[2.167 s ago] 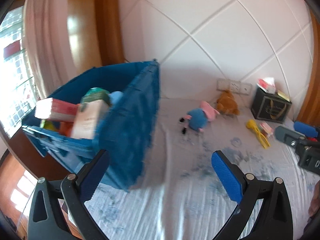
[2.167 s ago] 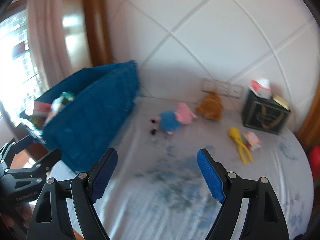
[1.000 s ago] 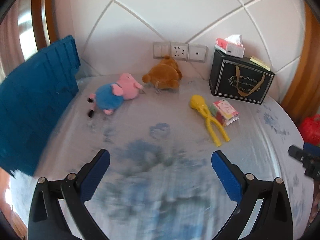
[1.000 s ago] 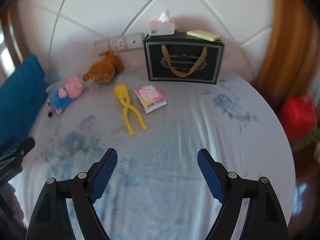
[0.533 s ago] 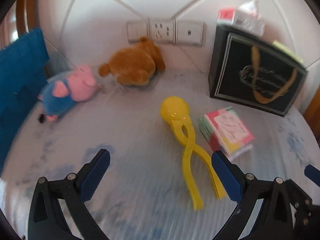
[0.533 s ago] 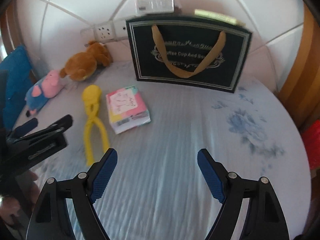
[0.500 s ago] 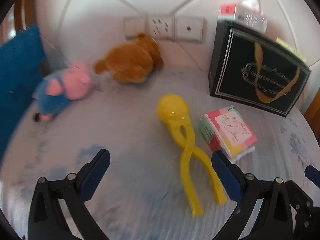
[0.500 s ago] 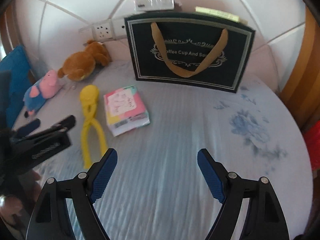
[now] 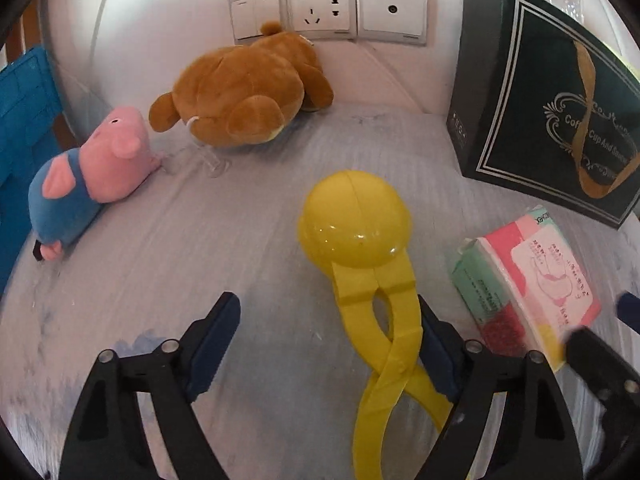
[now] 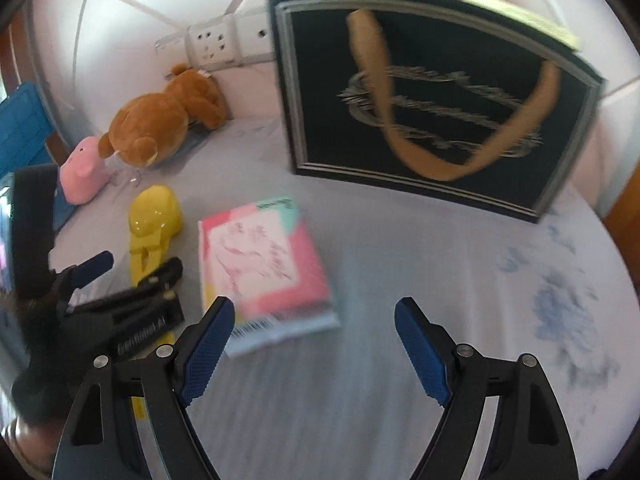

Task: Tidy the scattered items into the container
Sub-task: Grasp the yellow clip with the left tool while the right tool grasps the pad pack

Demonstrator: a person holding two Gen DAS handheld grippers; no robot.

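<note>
Here the left gripper [image 9: 326, 338], jaws wide and empty, straddles the yellow snowball clamp [image 9: 372, 276]; the right gripper [image 10: 314, 342], equally spread, hovers over the tissue pack [image 10: 262, 258] just beside that clamp, plush pig [image 9: 90, 174] beyond.

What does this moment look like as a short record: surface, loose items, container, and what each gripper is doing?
surface: bed sheet, white with blue print
loose items: yellow scoop tongs, tissue pack, pink pig plush, brown bear plush
container: blue crate, at the left edge
other: black gift bag standing against the wall
left gripper: jaws open, straddling the tongs' handles
right gripper: jaws open, empty, near the tissue pack
</note>
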